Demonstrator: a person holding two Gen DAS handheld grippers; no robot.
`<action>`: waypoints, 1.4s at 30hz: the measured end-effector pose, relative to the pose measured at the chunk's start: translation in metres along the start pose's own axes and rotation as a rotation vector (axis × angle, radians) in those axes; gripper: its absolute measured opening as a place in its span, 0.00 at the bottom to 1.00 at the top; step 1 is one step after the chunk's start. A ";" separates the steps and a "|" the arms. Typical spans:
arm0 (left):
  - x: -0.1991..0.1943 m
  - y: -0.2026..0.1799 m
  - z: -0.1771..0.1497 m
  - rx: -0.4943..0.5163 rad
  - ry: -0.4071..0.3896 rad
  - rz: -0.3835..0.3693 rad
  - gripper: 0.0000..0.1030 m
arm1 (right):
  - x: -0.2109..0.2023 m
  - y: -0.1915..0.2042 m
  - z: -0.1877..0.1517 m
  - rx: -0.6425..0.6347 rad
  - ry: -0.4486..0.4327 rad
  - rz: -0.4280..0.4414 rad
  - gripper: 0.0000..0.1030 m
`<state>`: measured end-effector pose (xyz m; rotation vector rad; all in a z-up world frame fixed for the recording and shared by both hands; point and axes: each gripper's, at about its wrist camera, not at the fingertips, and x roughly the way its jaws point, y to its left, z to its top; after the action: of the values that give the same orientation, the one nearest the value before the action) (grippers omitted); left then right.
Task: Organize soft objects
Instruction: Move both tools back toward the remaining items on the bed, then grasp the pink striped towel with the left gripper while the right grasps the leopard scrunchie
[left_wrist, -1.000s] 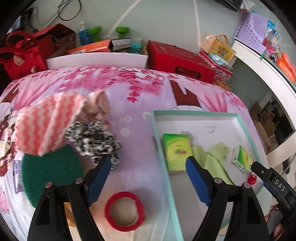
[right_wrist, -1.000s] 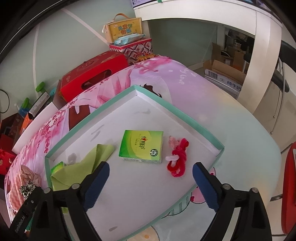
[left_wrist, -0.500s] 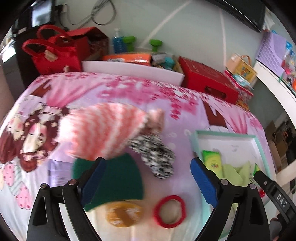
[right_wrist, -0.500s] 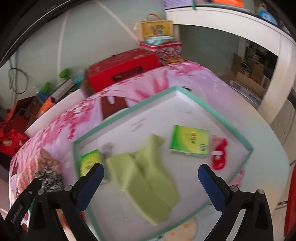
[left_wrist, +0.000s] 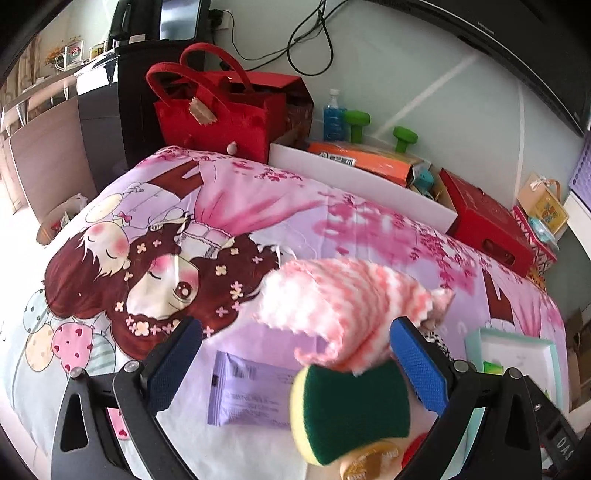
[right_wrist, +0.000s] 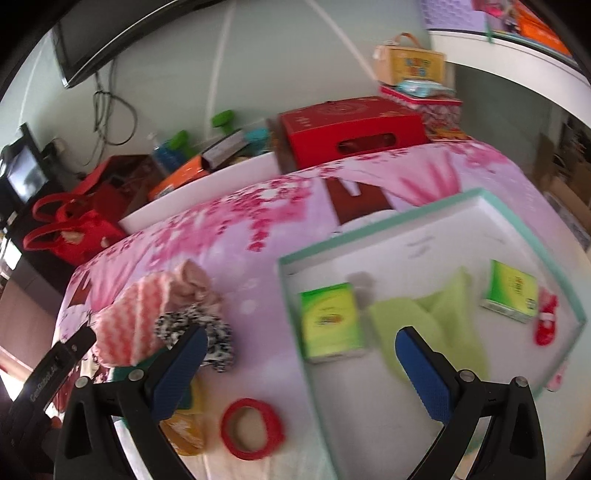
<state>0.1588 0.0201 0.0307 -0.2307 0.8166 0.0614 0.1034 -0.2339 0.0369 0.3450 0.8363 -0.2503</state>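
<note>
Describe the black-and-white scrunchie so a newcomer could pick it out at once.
Start at the white tray with the teal rim on the pink cartoon bedsheet, then look to the pile of soft things left of it. The black-and-white scrunchie lies at the pile's tray-side edge, touching the pink-and-white zigzag cloth. It alone is leopard-spotted and ruffled into a ring.
</note>
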 end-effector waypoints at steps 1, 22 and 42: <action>0.001 0.001 0.001 0.000 -0.004 0.001 0.98 | 0.003 0.004 0.000 -0.007 0.000 0.006 1.00; 0.031 -0.002 0.016 0.029 0.065 -0.011 0.98 | 0.045 0.061 -0.011 -0.158 -0.036 0.108 1.00; 0.068 -0.008 0.002 -0.055 0.185 -0.130 0.64 | 0.073 0.067 -0.024 -0.138 0.030 0.159 0.72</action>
<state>0.2078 0.0108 -0.0158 -0.3444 0.9830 -0.0608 0.1575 -0.1690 -0.0201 0.2847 0.8459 -0.0392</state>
